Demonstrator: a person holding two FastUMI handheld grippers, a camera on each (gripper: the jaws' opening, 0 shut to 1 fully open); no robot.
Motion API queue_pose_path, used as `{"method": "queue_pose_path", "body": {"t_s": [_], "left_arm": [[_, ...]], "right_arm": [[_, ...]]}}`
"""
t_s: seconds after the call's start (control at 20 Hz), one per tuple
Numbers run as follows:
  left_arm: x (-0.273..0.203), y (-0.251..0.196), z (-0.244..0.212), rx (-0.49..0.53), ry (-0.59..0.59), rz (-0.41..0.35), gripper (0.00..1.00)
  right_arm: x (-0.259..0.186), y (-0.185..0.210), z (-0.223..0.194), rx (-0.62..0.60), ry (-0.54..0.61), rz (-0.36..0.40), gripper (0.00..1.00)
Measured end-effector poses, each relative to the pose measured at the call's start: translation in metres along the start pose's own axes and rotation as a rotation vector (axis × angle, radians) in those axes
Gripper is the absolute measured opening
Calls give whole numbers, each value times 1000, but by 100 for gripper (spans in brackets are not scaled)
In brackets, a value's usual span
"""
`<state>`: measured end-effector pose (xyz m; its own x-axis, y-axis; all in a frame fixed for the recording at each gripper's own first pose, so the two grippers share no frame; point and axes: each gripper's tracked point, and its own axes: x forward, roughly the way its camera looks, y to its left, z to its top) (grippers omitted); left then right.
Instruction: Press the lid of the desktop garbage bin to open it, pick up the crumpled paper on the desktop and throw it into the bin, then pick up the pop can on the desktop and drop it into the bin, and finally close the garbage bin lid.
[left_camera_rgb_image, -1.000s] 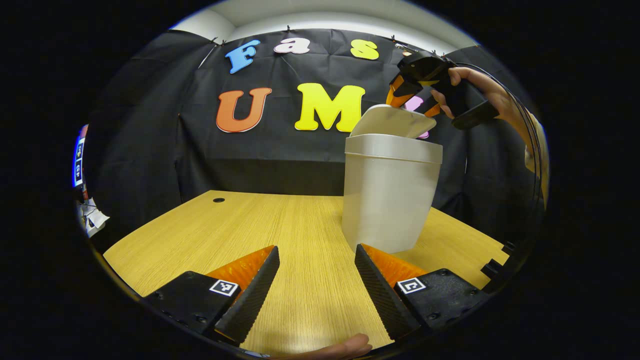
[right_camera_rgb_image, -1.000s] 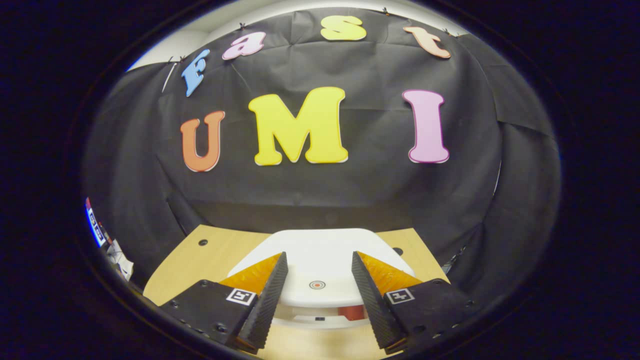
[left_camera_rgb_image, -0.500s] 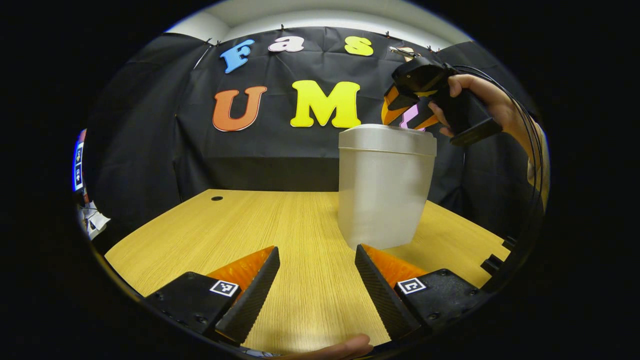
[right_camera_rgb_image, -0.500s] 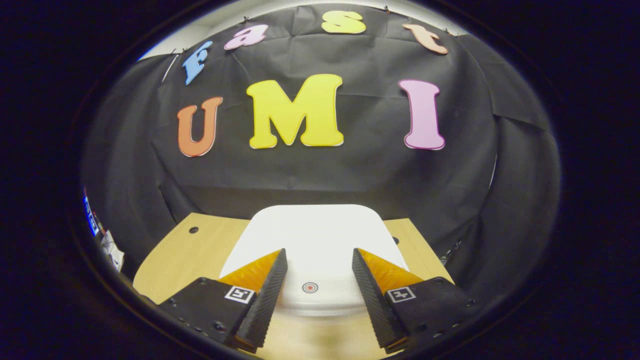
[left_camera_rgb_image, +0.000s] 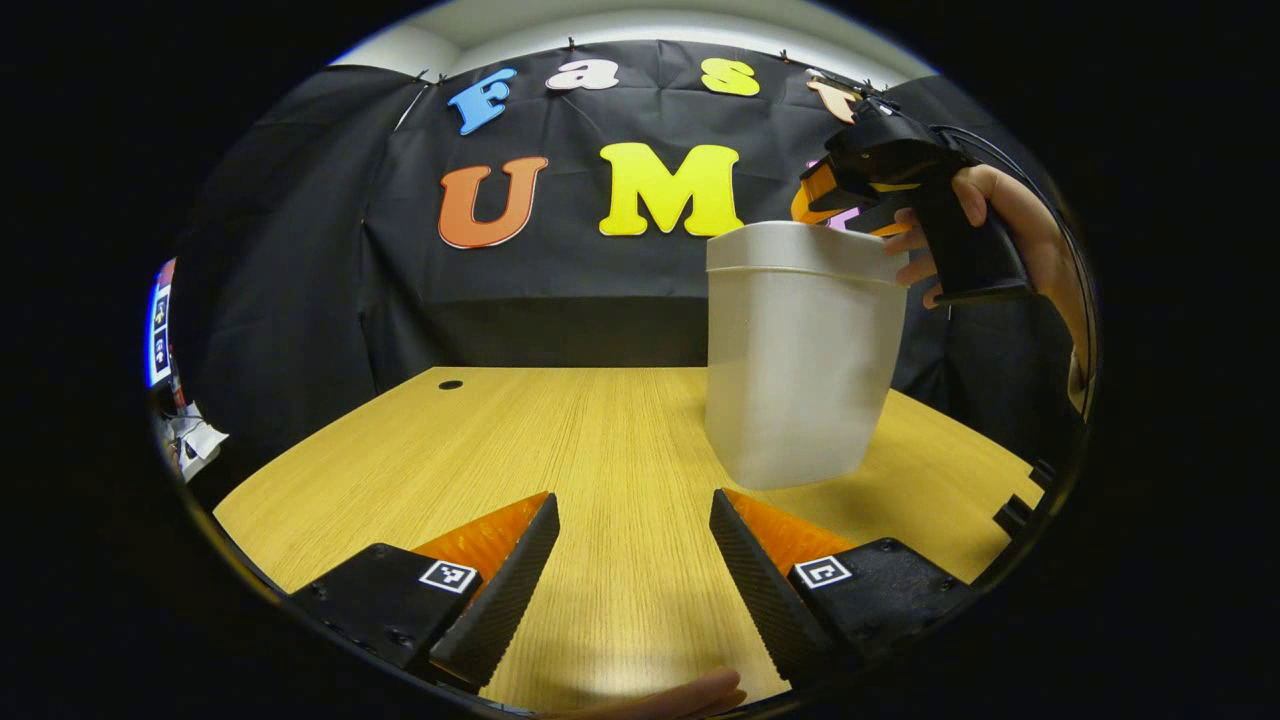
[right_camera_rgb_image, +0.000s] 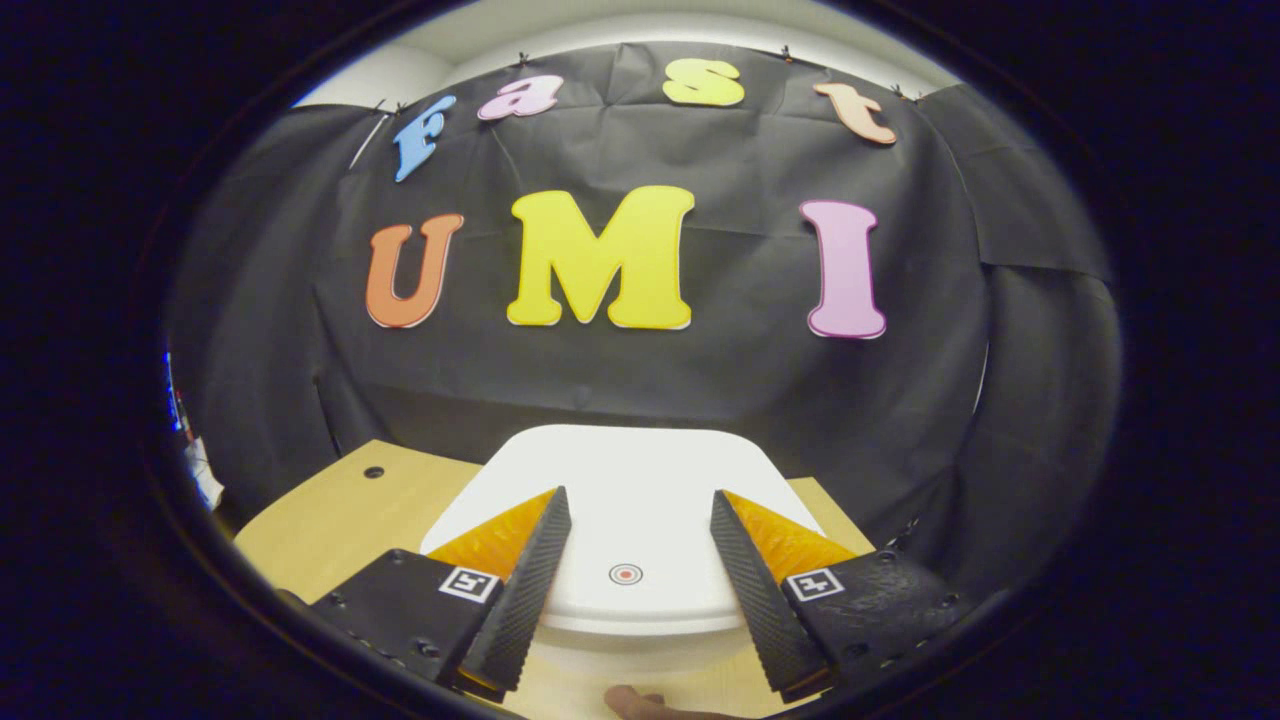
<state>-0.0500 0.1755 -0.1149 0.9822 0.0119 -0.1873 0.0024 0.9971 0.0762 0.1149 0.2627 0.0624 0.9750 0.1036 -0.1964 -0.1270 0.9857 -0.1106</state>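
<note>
The pale desktop bin (left_camera_rgb_image: 800, 360) stands on the wooden table (left_camera_rgb_image: 560, 450), right of centre in the left gripper view, with its lid lying flat and shut. A hand (left_camera_rgb_image: 1000, 215) holds my right gripper (left_camera_rgb_image: 832, 208) just above the bin's far right top edge. From the right gripper view I look down on the white lid (right_camera_rgb_image: 640, 475), which has a small red ring mark (right_camera_rgb_image: 625, 573). My right gripper (right_camera_rgb_image: 638, 497) hovers open over that lid. My left gripper (left_camera_rgb_image: 632, 508) is open, low over the table in front of the bin, with nothing between its fingers.
A cable hole (left_camera_rgb_image: 450, 384) sits near the table's far left corner. Black clamps (left_camera_rgb_image: 1015, 515) stick out at the right table edge. Clutter (left_camera_rgb_image: 190, 440) lies beyond the left edge. A fingertip (left_camera_rgb_image: 690, 693) shows under my left gripper.
One second ago the lid stood tilted open with something red inside the bin; it dropped flat and shut. The right gripper has since lifted slightly. The left gripper barely moved.
</note>
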Motion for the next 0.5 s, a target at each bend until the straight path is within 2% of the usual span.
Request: {"method": "queue_pose_path", "body": {"t_s": [0.1, 0.3, 0.4, 0.45, 0.5], "left_arm": [[8, -2, -4, 10, 16, 2, 99], [18, -17, -2, 2, 18, -21, 99], [18, -20, 2, 13, 8, -23, 99], [19, -21, 3, 17, 4, -23, 99], [20, -21, 1, 20, 5, -25, 99]], "right_arm": [[2, 0, -2, -23, -31, 22, 89], [2, -1, -1, 9, -123, 57, 89], [-4, -4, 5, 70, -160, 67, 87], [-8, -5, 8, 102, -169, 70, 90], [-9, -7, 7, 108, -171, 67, 98]]}}
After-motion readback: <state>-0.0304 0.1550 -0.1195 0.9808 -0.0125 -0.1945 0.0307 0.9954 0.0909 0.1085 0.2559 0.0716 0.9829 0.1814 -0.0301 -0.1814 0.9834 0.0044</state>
